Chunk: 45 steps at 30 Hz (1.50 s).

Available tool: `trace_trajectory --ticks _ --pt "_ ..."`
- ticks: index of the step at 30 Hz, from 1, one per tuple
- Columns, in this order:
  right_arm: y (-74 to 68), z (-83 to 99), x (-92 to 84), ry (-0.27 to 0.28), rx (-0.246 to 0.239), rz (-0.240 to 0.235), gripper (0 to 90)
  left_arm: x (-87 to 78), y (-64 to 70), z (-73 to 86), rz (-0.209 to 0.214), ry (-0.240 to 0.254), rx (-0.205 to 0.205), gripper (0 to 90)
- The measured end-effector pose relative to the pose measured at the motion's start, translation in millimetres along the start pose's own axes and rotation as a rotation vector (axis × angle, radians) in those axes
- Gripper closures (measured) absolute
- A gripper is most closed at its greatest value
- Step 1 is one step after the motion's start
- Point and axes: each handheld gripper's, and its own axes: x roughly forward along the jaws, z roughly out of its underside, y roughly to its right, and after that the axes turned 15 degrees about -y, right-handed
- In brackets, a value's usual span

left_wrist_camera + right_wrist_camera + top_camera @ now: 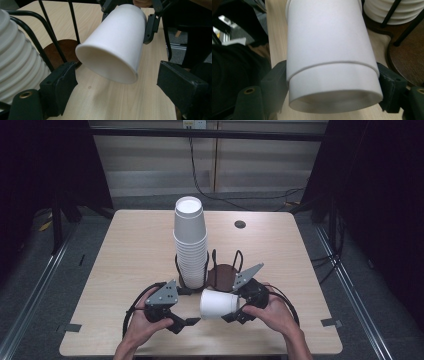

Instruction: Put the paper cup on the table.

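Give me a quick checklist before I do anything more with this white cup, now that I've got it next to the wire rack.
1. Grip: ok. The right gripper clamps the white cup near its base.
2. Left gripper free: ok. Nothing sits between its jaws.
3. Free slot: ok. The rack's brown base beside the cup stack is bare.
4. Stack steady: ok. It stands upright in the wire rack.
5. Cup orientation: not ok. It lies sideways, while the stacked cups sit mouth-down.
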Motion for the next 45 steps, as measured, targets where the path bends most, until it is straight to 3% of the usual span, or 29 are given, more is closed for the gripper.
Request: trace_trajectory --ticks 8,11,18,39,45 --pt "0.3 9.9 5.9 0.103 0.037 -0.026 23.0 3.9 3.9 11.5 -0.001 0.048 -0.051 15.7" --pt "-0.8 13.0 9.4 0.133 0.035 -0.052 22.9 3.7 3.3 13.7 0.006 0.053 -0.053 15.7" --pt "-1.7 19.3 12.3 0.23 0.043 -0.047 22.9 0.3 4.8 17.1 0.006 0.079 -0.065 15.7" --pt "-7.3 22.5 20.2 0.432 -0.018 -0.097 23.1 7.1 8.4 30.1 0.023 0.15 -0.109 15.7" --pt "-9.2 22.6 25.4 0.458 -0.032 -0.102 23.1 5.2 6.0 31.1 0.031 0.21 -0.122 15.6"
